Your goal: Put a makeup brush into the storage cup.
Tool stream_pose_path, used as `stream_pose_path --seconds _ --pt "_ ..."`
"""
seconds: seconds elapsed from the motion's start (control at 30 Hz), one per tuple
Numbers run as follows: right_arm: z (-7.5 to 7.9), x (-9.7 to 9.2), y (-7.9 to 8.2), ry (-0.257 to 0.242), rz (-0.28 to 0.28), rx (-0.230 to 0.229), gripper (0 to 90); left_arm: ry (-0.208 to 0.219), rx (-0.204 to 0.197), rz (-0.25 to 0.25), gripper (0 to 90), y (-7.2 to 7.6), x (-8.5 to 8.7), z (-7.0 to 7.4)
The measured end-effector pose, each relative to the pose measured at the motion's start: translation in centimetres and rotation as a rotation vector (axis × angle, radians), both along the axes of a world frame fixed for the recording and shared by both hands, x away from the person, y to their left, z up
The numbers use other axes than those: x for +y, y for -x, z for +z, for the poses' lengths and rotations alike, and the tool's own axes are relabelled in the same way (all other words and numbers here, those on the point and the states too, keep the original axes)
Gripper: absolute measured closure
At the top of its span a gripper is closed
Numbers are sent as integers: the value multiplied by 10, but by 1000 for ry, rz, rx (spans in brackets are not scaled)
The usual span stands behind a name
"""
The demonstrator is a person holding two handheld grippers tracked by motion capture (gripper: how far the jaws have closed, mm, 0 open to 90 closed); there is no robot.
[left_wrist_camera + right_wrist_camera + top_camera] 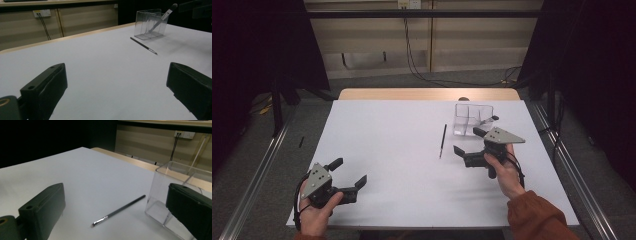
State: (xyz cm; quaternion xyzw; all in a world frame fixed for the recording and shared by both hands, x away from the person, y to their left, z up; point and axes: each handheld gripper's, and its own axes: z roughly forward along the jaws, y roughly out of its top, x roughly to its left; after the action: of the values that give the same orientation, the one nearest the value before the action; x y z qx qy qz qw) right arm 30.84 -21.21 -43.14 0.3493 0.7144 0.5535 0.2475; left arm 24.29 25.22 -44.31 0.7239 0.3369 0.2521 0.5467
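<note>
A thin dark brush (443, 141) lies loose on the white table (392, 145), its metal-collared end toward the person. Right of it stands a clear plastic organiser box (473, 119) with a second, dark-tipped brush (490, 119) leaning inside. My right gripper (468, 141) hovers open just right of the lying brush, in front of the box. From the right gripper view the brush (120, 210) lies between and beyond the open jaws, with the box (160, 187) partly behind the right jaw. My left gripper (348, 172) rests open at the near left corner, holding nothing. In its view the box (150, 23) and lying brush (143, 45) are far off.
The table's wooden back edge (427, 93) borders a floor with cables (432, 75). Metal rails (257, 175) run along both sides of the table. A wall socket (42, 12) shows on the panelled wall.
</note>
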Motion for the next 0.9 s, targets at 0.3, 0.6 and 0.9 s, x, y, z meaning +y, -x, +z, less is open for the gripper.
stream_pose_path --seconds 0.3,0.6,0.9 --pt "2 17 -17 29 23 26 15 -12 -2 -6 29 0 0 0" --pt "2 33 -34 45 29 48 18 -14 -2 -6 29 0 0 0" --pt "-2 43 -49 71 38 131 9 -13 -2 -10 29 0 0 -1"
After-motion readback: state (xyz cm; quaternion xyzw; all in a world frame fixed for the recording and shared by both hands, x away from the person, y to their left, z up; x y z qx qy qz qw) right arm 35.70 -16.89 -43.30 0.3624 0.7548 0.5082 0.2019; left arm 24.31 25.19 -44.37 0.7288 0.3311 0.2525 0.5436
